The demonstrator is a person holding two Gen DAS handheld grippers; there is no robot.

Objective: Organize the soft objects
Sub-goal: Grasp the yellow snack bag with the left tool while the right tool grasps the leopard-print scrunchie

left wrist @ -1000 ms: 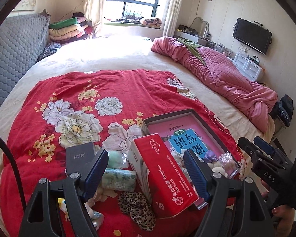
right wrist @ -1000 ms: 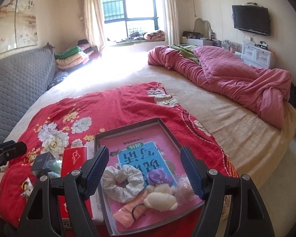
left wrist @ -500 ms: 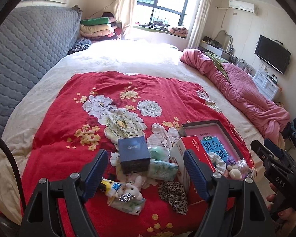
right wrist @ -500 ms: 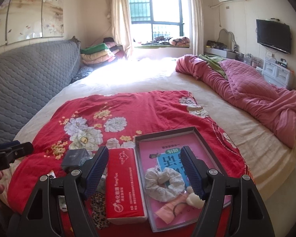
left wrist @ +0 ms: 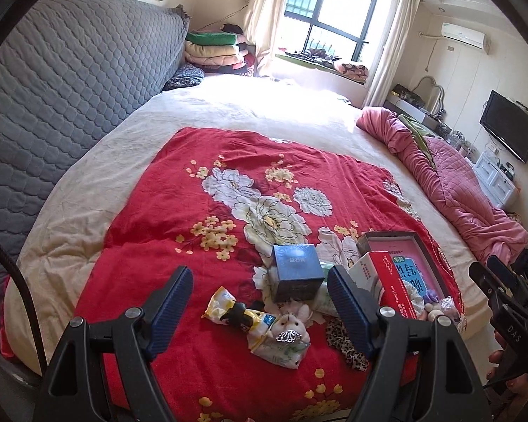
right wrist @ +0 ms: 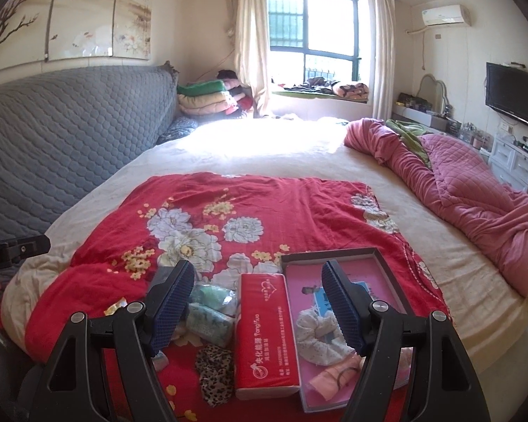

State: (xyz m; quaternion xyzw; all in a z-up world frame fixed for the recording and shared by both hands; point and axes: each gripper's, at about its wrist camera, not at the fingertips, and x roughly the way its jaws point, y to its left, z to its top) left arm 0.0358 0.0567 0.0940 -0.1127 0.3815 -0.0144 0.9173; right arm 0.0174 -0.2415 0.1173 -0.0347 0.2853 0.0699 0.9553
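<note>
On the red floral blanket [left wrist: 179, 218] lie soft items: a small plush rabbit [left wrist: 292, 323], a yellow packet [left wrist: 221, 304], a leopard scrunchie [right wrist: 214, 369], green tissue packs [right wrist: 211, 316]. A dark tray [right wrist: 380, 258] holds a white scrunchie [right wrist: 316, 337] and a pink band [right wrist: 331, 381]. A red tissue box [right wrist: 264, 330] stands beside the tray. My left gripper [left wrist: 260, 309] is open above the rabbit and packet. My right gripper [right wrist: 257, 306] is open above the red box; it also shows at the left wrist view's right edge [left wrist: 503, 292].
A blue box [left wrist: 295, 274] stands behind the rabbit. A grey quilted headboard [left wrist: 52, 105] runs along the left. A pink duvet [right wrist: 475, 197] is bunched at the right. Folded blankets [right wrist: 207, 98] are stacked by the window.
Both grippers have pulled back and up from the pile, and the left one has swung left. More of the bed shows. Both stay open and empty.
</note>
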